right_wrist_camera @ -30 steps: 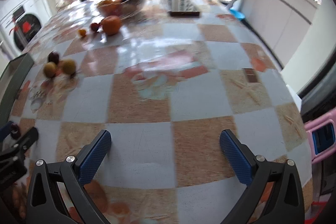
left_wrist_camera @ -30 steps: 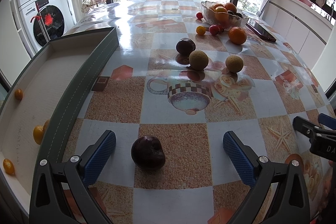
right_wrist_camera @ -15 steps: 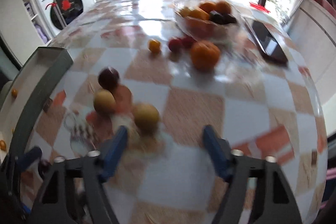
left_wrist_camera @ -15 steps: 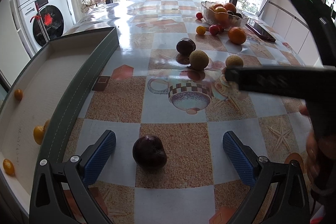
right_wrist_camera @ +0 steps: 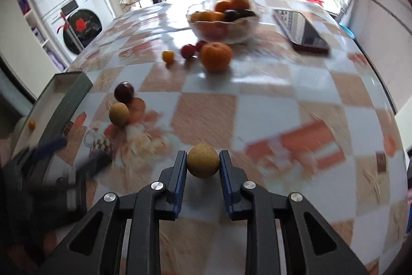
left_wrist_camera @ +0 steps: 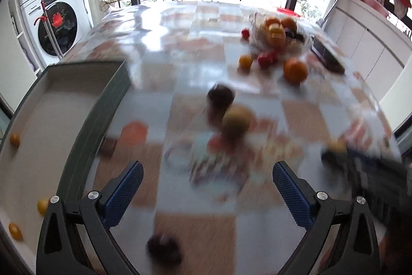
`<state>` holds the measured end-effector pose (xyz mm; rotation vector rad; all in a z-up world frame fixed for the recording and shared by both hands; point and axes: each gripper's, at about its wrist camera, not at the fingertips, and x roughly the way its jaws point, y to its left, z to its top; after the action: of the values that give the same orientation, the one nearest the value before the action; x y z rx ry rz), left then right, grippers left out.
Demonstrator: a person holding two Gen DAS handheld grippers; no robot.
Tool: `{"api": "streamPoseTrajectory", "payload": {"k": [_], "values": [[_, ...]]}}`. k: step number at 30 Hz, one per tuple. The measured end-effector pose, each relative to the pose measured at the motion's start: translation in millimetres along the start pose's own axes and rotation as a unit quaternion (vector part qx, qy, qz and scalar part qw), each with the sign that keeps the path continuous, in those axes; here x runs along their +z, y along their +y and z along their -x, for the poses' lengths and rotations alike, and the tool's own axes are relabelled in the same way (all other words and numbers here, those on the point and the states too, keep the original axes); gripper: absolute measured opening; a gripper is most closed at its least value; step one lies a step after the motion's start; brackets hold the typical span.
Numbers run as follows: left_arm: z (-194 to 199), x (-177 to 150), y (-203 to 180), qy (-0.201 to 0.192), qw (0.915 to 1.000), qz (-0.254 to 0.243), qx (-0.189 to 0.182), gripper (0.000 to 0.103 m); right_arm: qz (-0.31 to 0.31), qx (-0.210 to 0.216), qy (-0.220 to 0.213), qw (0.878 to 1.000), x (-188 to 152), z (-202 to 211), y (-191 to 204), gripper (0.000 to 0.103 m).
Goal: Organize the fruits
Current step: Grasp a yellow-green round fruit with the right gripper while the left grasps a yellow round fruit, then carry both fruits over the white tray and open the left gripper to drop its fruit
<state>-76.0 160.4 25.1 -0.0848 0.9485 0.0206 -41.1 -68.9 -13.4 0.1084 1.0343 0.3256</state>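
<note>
Checkered table (right_wrist_camera: 270, 117) holds bowl (right_wrist_camera: 221, 27), phone (right_wrist_camera: 301, 30), tray (right_wrist_camera: 64, 105).

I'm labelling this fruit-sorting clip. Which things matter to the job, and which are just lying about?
Job: yellow fruit in right tongs; dark plum; orange; fruit bowl; box; left tongs.
Lying about: phone; washing machine.

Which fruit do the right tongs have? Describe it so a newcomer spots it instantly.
Start at the checkered table, then come to its near edge, well in front of the glass fruit bowl. The right tongs have just closed on a speckled tan-yellow round fruit, the only fruit pinched between blue pads.
</note>
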Motion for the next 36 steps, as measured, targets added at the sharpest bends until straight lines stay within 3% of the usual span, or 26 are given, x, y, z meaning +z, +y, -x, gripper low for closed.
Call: {"api": "streamPoseTrajectory", "payload": {"k": [2,6,8,9,11,12,23,26,36], "values": [[-10.9,11.9,-6.8,0.009,0.9999,0.000,0.005,0.081,-0.010,0.001,0.000,1.000,-6.2,3.6,-5.5,0.027],[-34.6,24.8,-12.5,0.031,0.9992,0.012,0.020,0.079,-0.021,0.000,-0.001,1.000,-16.8,11.9,-14.8,0.027],[-37.3,27.3,-15.1,0.023,0.9992,0.007,0.033,0.071,-0.024,0.002,-0.002,1.000,-23.5,17.7,-19.1,0.027],[-36.4,27.8,-15.5,0.019,0.9993,0.007,0.033,0.065,-0.025,0.002,-0.002,1.000,-25.8,19.1,-19.4,0.027],[-33.6,27.4,-16.2,0.012,0.9996,0.003,0.027,0.033,-0.023,-0.002,-0.005,1.000,-32.1,22.9,-20.1,0.027],[-31.6,26.5,-17.1,0.011,0.9997,-0.002,0.023,0.027,-0.022,-0.004,-0.006,1.000,-34.2,24.2,-19.5,0.027],[18.6,-29.2,6.9,0.019,0.9993,-0.032,-0.002,0.027,-0.013,-0.005,-0.001,1.000,-48.3,33.1,-4.6,0.027],[40.3,-30.9,20.6,0.002,0.9997,-0.022,-0.010,0.027,-0.008,-0.001,0.000,1.000,-46.8,36.1,4.8,0.027],[82.1,-29.3,90.3,-0.057,0.9974,0.012,0.043,0.027,0.036,0.032,0.010,0.999,-33.9,37.4,72.8,0.027]]}}
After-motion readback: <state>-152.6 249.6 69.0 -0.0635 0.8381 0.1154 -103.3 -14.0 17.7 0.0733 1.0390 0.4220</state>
